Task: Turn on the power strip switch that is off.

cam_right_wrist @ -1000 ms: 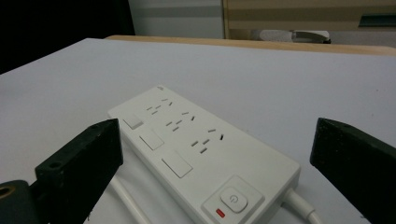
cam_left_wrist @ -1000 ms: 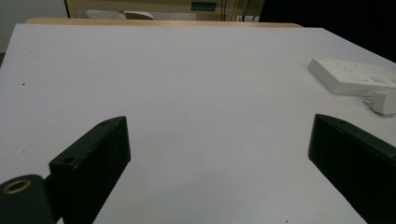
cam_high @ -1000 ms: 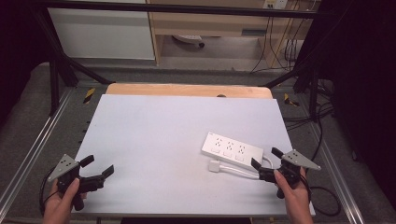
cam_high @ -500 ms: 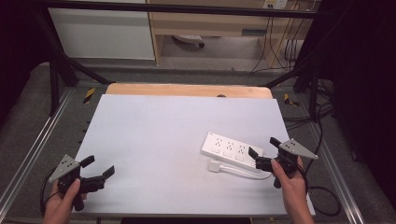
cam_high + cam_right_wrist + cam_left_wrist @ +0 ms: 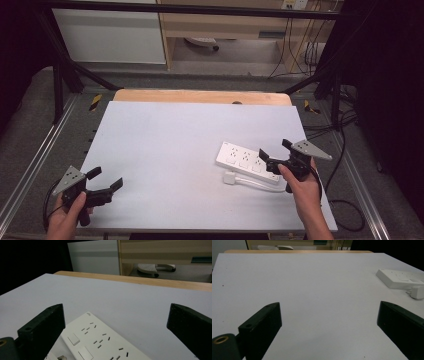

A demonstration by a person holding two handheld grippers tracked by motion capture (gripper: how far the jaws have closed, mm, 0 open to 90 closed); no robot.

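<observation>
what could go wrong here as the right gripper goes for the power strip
The right gripper hangs open over the near end of the power strip, so closing there could tip or swing the far end. The white plug and its cord lie loose beside the strip and might drag or snag. The strip sits near the table's right edge, so a nudge could push it off.
</observation>
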